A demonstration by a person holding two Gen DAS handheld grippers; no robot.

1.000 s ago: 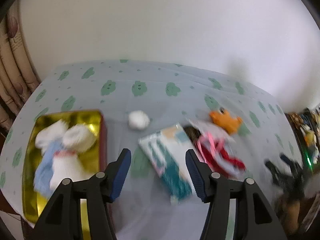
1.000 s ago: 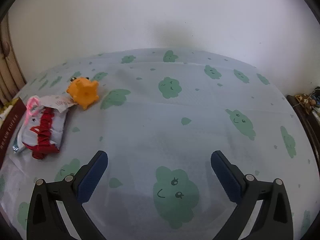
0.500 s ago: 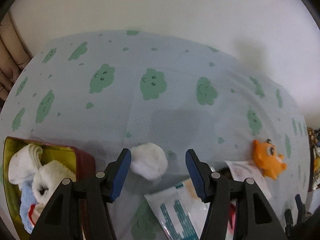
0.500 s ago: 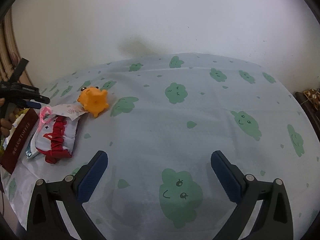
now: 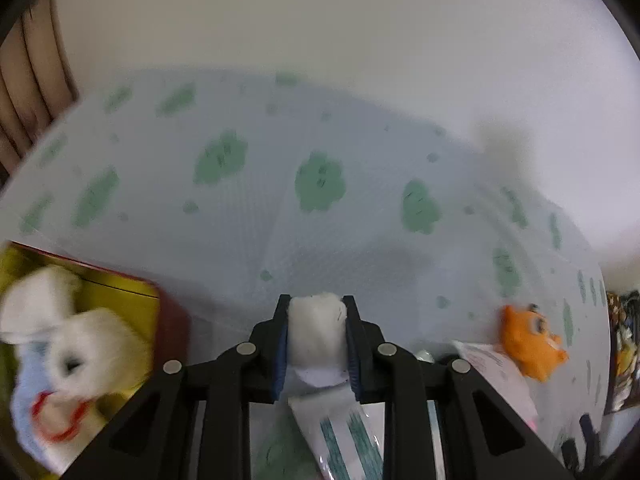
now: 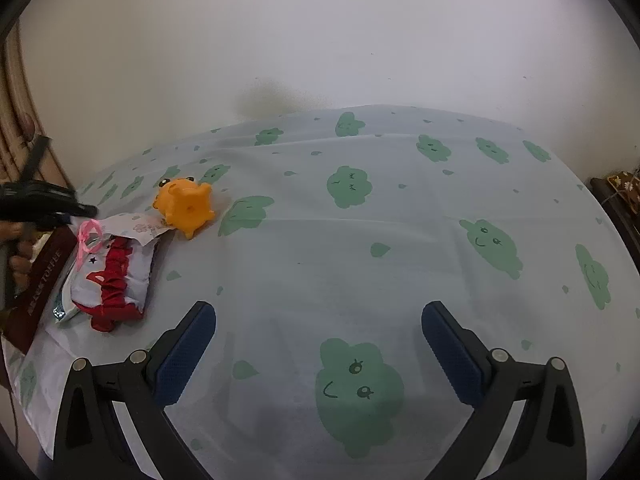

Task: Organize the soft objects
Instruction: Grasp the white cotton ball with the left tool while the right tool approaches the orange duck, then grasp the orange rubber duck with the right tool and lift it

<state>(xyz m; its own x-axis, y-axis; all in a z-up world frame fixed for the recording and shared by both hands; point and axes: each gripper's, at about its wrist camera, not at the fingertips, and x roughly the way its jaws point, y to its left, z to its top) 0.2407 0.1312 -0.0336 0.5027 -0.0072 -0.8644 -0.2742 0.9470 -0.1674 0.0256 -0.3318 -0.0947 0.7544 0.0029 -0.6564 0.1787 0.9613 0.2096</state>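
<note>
Tablecloth (image 6: 400,248): pale blue, printed with green smiling clouds and small green drops. Toy (image 6: 186,206): orange. Soft ball (image 5: 316,332): white. Tin (image 5: 168,320): dark red outside, gold inside, containing white and light blue plush (image 5: 80,356). Packet (image 6: 116,280): pale blue with red ruffles, pink ribbon. Gripper pads (image 6: 184,356): dark blue on black frames.

— What fills the upper half of both views?
— A plain off-white painted wall (image 6: 320,32), evenly lit, with a soft grey shadow smudge near the centre of the right wrist view.

— And below it?
— A surface draped in a pale blue cloth printed with green smiling clouds (image 6: 400,240).

— The edges?
— Brown ribbed curtain folds (image 5: 28,80) at upper left; dark wooden furniture (image 6: 616,196) at the right edge.
</note>
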